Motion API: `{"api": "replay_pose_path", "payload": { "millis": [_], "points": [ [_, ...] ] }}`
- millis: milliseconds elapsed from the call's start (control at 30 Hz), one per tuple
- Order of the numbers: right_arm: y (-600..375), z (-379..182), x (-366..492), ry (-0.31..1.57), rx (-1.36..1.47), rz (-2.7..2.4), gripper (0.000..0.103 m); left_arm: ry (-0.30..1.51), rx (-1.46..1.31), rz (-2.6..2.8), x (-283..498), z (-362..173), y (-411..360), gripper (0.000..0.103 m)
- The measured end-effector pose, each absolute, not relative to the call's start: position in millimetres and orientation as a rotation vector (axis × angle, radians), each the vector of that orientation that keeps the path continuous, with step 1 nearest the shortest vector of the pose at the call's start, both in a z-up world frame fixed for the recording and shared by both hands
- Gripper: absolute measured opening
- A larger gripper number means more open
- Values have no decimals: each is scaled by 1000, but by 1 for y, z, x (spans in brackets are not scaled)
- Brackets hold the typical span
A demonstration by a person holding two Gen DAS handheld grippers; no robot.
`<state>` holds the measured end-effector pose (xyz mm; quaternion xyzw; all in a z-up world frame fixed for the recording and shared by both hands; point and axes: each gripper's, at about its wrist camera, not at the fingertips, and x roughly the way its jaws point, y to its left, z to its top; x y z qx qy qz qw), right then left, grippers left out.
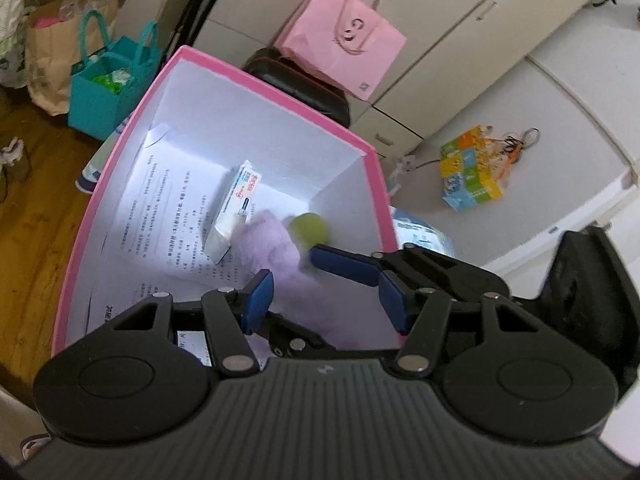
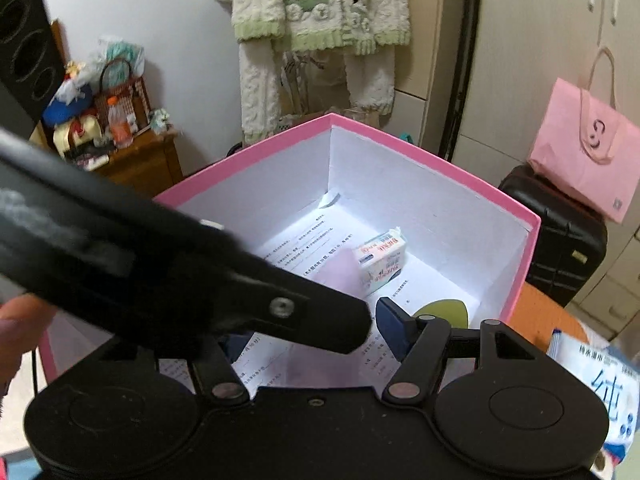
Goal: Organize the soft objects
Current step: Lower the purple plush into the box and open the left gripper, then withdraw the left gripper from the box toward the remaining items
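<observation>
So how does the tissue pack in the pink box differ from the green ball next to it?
The tissue pack is a flat white rectangular packet with red and blue print; the green ball is round and plain yellow-green. The pack lies out on the printed paper, while the ball sits nearer the box corner. Both rest inside the pink box, beside a lilac cloth.

2 grippers, left (image 1: 326,294) and right (image 2: 312,336), jaws apart, angled downward.

Matt pink-rimmed cardboard box (image 1: 280,84)
</observation>
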<state>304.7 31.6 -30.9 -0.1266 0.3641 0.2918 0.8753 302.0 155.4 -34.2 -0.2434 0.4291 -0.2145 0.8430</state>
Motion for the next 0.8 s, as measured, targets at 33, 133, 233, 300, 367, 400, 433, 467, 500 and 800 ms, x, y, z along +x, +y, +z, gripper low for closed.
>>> {"api": "replay_pose_path", "payload": {
  "millis": [33, 133, 233, 300, 367, 400, 433, 467, 500, 800],
  "points": [
    [33, -31, 304, 754, -290, 597, 71, 902, -503, -435, 302, -35, 154, 57],
    [37, -31, 300, 727, -358, 556, 72, 878, -442, -377, 299, -33, 151, 57],
    [34, -27, 294, 713, -367, 558, 74, 852, -383, -359, 291, -26, 151, 58],
    [29, -23, 288, 707, -364, 566, 74, 847, -360, -366, 285, -21, 151, 59],
    [25, -18, 281, 695, -366, 569, 74, 838, -339, -369, 279, -15, 153, 60],
    [23, -16, 278, 690, -366, 572, 74, 831, -327, -368, 275, -12, 154, 60],
    [21, -14, 274, 686, -365, 576, 74, 823, -315, -366, 272, -8, 155, 60],
    [19, -11, 271, 682, -363, 578, 74, 817, -302, -364, 268, -5, 155, 61],
    [20, -9, 271, 678, -360, 579, 74, 814, -291, -366, 265, -2, 155, 61],
    [5, 17, 237, 649, -359, 631, 74, 775, -159, -405, 219, 31, 148, 61]
  ]
}}
